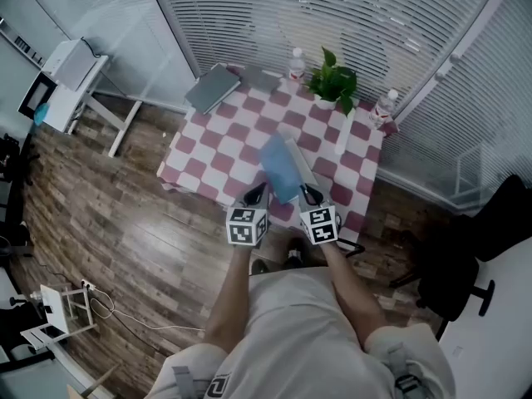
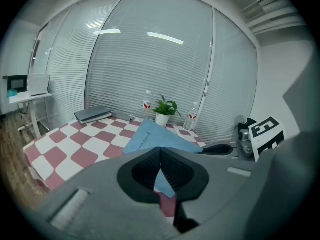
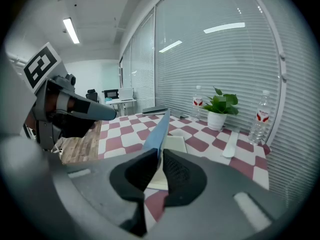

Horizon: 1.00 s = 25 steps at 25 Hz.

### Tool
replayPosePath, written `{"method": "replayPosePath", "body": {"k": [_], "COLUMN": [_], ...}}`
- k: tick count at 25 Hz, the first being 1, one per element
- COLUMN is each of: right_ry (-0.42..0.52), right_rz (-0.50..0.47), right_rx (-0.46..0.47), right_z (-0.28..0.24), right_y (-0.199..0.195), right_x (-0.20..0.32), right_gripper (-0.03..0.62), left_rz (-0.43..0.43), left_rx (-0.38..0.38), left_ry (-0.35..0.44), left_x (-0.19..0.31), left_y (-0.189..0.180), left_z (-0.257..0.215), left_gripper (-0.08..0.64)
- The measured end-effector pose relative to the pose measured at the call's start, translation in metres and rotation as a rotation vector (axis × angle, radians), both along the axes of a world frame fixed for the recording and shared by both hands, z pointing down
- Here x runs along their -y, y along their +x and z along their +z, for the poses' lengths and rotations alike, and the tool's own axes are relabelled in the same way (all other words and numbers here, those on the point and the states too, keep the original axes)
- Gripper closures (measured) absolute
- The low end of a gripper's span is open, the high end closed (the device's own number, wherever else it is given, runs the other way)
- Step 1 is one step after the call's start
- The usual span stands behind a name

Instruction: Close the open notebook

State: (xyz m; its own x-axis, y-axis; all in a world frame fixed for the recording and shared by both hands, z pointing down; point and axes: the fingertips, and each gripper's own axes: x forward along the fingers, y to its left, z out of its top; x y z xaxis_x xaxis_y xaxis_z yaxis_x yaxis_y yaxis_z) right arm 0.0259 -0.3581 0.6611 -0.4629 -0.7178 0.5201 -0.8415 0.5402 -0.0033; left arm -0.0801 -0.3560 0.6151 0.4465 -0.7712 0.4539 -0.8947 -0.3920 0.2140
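The notebook lies on the checked table (image 1: 212, 152) with its blue cover (image 1: 278, 169) lifted off the white pages (image 1: 301, 169). In the right gripper view the cover (image 3: 159, 129) stands edge-on and runs down into the narrow gap of my right gripper (image 3: 161, 154), whose jaws stand slightly open beside the edge; the page (image 3: 174, 145) lies under it. My right gripper (image 1: 311, 194) sits at the cover's near right corner. My left gripper (image 1: 256, 194) is at the near left, shut (image 2: 160, 151), with the cover (image 2: 150, 139) just beyond its tips.
A grey closed laptop (image 1: 212, 88) lies at the table's far left corner. A potted plant (image 1: 334, 81) and two water bottles (image 1: 297, 63) (image 1: 384, 108) stand along the far edge by the blinds. A black office chair (image 1: 465, 256) is at the right.
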Motion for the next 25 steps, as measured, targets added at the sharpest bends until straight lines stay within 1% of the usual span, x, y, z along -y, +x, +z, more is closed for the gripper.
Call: {"method": "replayPosePath", "body": {"k": [4,12,16,21,23,25], "right_ry": [-0.008,-0.086,-0.140,-0.216,-0.255,-0.288], "right_rz": [-0.017,-0.029,-0.015,-0.007,-0.004,0.003], "right_rx": [0.018,0.027,0.023,0.013,0.006,0.005], "right_z": [0.008,0.034,0.051,0.077,0.085,0.089], "right_y": [0.009,0.028,0.038,0.044,0.046,0.047], "right_x": [0.005,0.013,0.018,0.024,0.025,0.026], "right_gripper": [0.554,0.543,0.537,0.526,0.518,0.515], "left_rz": [-0.013,-0.052,-0.071,-0.095,-0.119,-0.149], "left_rx": [0.003,0.020,0.045,0.057,0.049,0.037], "left_ry": [-0.018,-0.042,-0.065,-0.095,-0.102,-0.091], "left_x": [0.002,0.004,-0.004,-0.014,-0.016,-0.016], "left_y": [0.009,0.025,0.026,0.022,0.019,0.015], "left_z": [0.007,0.015,0.024,0.039,0.040,0.036], "left_gripper": [0.552,0.552,0.552,0.552,0.552,0.552]}}
